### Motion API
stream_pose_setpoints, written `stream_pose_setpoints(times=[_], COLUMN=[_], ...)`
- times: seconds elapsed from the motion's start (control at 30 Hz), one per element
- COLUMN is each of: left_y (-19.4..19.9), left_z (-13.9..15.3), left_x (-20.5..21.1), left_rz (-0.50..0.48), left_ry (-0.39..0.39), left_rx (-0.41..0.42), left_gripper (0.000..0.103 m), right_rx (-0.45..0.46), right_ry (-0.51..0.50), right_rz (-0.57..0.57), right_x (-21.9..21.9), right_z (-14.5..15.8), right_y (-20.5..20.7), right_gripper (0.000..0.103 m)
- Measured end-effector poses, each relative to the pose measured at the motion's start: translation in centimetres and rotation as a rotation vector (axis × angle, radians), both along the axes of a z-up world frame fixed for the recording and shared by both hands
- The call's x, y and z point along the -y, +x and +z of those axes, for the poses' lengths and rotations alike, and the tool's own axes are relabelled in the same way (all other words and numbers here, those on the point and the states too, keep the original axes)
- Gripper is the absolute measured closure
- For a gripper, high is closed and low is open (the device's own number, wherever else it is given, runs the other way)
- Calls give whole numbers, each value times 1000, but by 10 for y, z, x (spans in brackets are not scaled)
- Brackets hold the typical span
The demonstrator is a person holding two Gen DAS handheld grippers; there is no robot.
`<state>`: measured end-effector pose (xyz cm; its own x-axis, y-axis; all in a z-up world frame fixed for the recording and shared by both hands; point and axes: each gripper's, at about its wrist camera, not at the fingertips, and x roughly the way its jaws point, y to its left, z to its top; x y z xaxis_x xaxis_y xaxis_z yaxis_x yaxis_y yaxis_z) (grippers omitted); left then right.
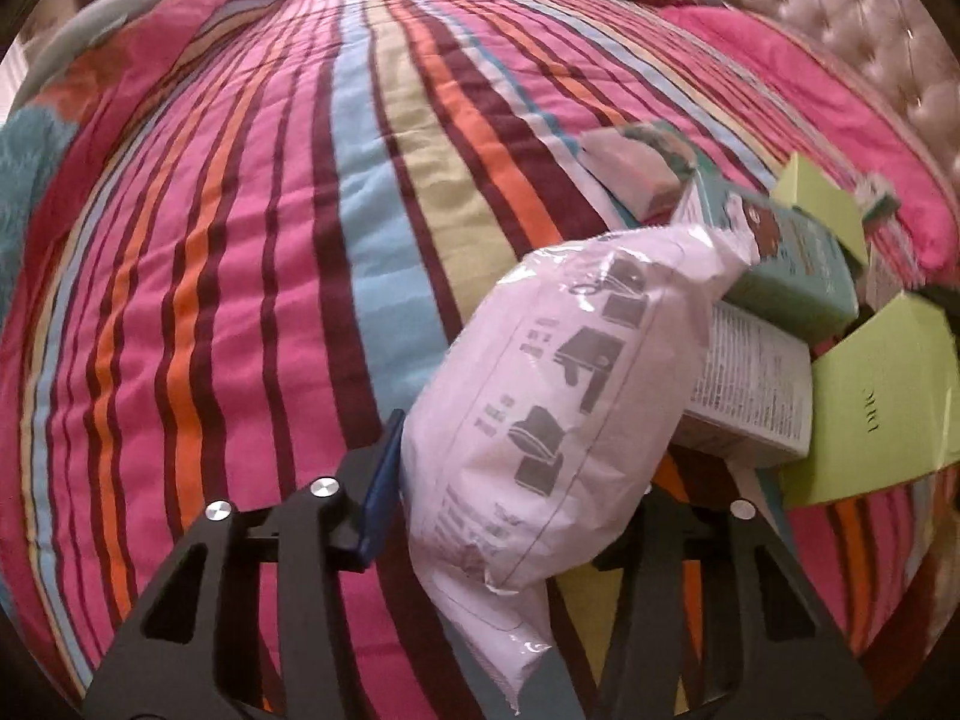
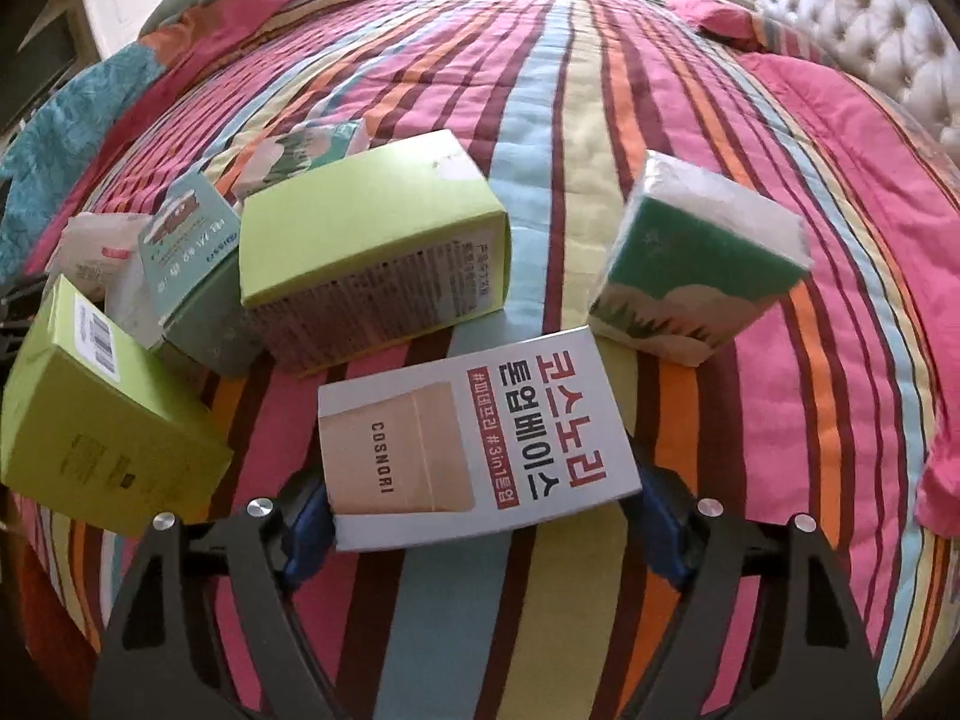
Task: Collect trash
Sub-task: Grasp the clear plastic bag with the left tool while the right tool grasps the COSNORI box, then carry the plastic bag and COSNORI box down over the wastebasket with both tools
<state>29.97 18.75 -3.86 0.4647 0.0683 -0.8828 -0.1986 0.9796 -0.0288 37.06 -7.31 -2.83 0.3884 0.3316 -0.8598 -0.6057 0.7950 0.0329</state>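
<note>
While the left tool (image 1: 510,462) grips a white plastic packet (image 1: 540,396) between its fingers, the right tool (image 2: 480,516) is clamped on a white carton (image 2: 474,438) with red lettering. Both are held above the striped bedspread (image 2: 600,120). Just beyond the carton lie a green box (image 2: 372,228), a second green box (image 2: 102,414) to its left, a teal box (image 2: 186,252) between them, and a tissue pack (image 2: 696,264) to the right. A tufted headboard (image 2: 858,30) stands farthest off.
</note>
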Motion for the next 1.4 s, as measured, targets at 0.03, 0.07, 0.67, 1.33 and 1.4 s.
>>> stream_pose_setpoints(times=[0.03,0.07,0.67,1.33,1.4], left_y=[-2,-4,-100,-209,-220], left_z=[1,2,27,31,28], left_x=[-2,-3,27,83,88], left_rz=[5,8,23,-23,-34], left_ry=[-14,-18,-127,-101,-112], left_rx=[2,4,113,181,176], left_gripper=[58,58,59,59,59], right_rx=[-2,-7,8,13,23], right_ry=[13,24,121,215,216], right_rz=[-6,-6,-66,-53,-38], right_x=[2,3,37,74,75], right_z=[2,2,31,48,50], right_y=[-2,-4,-72,-173,-184], right_gripper=[25,25,25,25,25])
